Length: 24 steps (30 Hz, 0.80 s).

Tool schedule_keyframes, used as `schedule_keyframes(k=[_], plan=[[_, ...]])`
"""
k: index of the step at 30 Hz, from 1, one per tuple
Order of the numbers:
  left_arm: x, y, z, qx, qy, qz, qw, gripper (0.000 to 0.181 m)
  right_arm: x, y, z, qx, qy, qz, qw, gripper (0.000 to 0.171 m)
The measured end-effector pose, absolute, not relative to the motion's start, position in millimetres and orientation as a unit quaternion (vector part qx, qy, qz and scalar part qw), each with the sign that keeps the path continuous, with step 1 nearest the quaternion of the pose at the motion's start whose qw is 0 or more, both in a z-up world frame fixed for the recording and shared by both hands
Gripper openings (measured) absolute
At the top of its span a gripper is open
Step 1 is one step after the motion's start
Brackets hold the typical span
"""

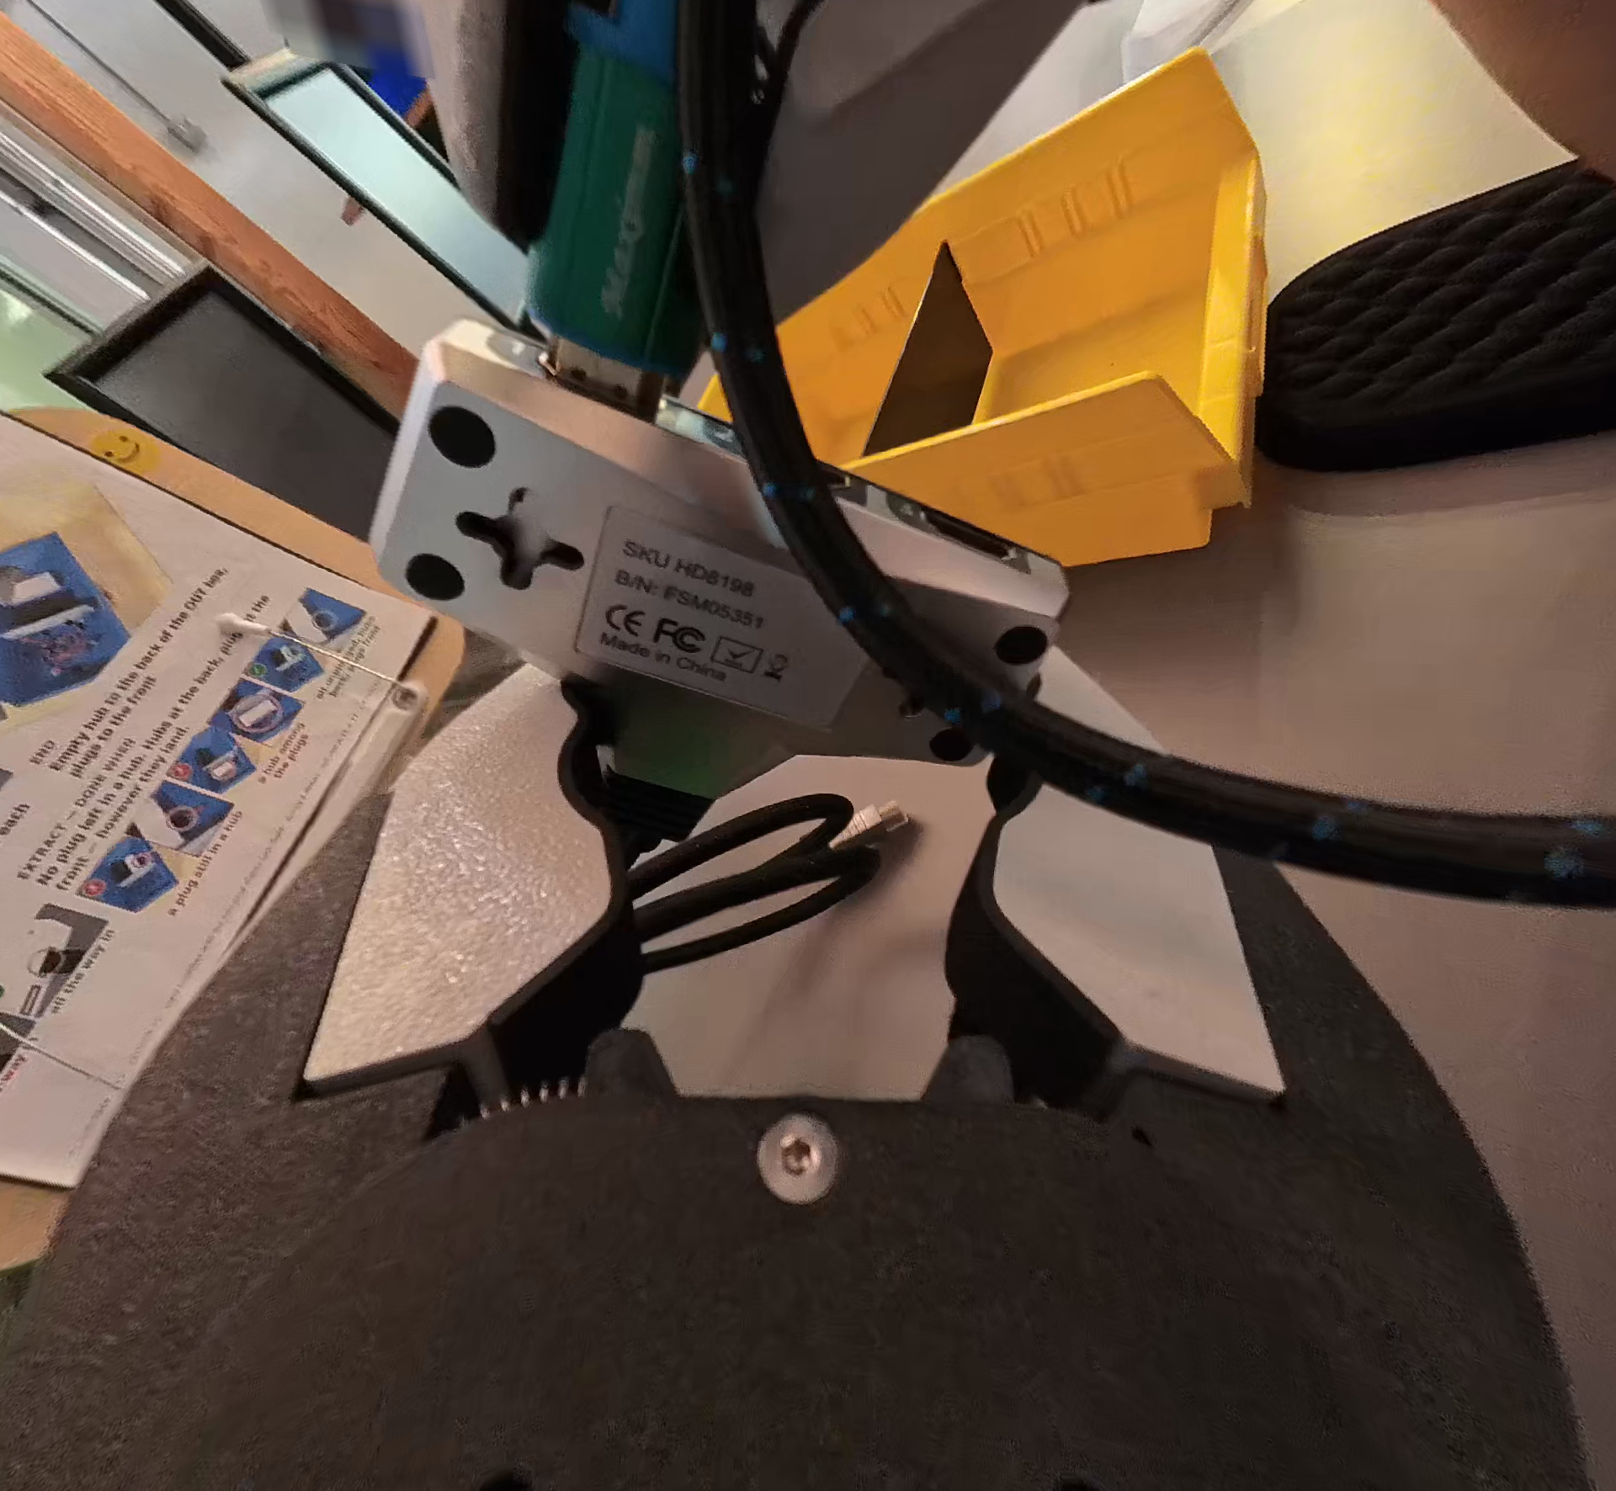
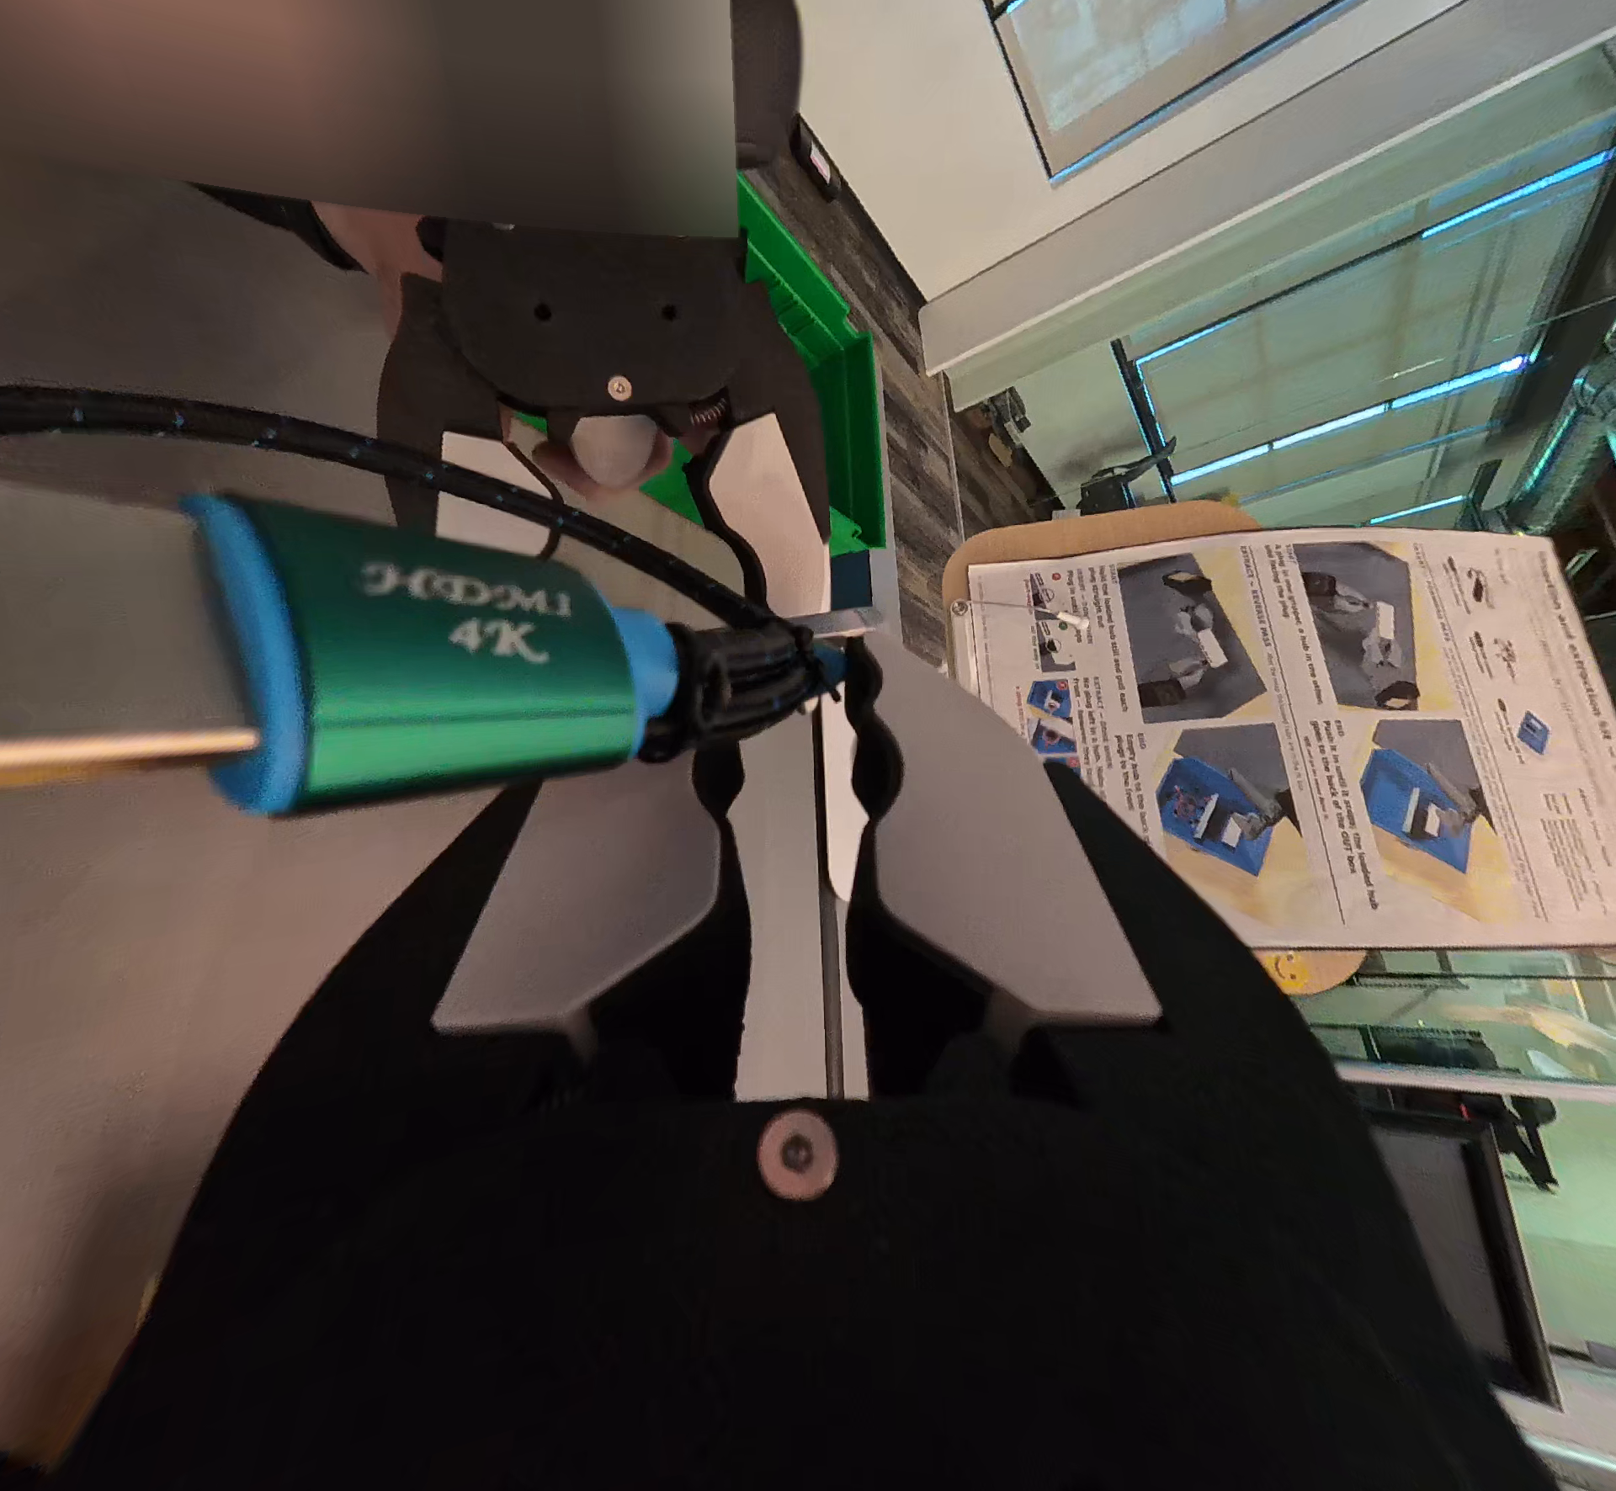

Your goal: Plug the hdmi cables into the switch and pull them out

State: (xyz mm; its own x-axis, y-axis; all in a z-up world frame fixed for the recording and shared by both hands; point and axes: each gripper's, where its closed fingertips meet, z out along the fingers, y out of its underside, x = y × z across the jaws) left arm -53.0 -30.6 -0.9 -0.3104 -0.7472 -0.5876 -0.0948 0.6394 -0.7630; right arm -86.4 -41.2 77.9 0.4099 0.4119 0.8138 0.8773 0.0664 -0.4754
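Observation:
My left gripper point(image 1: 783, 728) is shut on the silver HDMI switch point(image 1: 700, 540) and holds it off the table, its labelled underside towards the camera. A green and blue HDMI plug point(image 1: 612, 225) stands in a port at the switch's far left end, with some of its metal tip point(image 1: 603, 374) showing. Its black braided cable point(image 1: 787, 417) loops across the switch. My right gripper point(image 2: 787, 688) is shut on the plug's black boot point(image 2: 743, 688). The plug point(image 2: 437, 645) points left into the blurred grey switch point(image 2: 87, 618). The right gripper's grey fingers point(image 1: 918, 50) flank the plug in the left wrist view.
A yellow bin point(image 1: 1093, 330) lies behind the switch and a green bin point(image 2: 813, 330) behind the left gripper's black body point(image 2: 595, 313). A printed instruction sheet point(image 1: 175, 706) on a board also shows in the right wrist view point(image 2: 1268, 706). A thin black cable point(image 1: 761, 846) hangs under the switch. Across from one pair of fingers to the other is roughly 8 cm.

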Motion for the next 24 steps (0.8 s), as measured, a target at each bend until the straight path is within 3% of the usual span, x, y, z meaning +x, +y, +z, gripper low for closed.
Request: schedule_keyframes(k=[24], plan=[[-57.6, -44.5, 2.7, -0.287, 0.744, -0.352, 0.49, 0.087, -79.0, -49.0, 78.3, -0.652, -0.495, -0.174, 0.547, 0.022]])
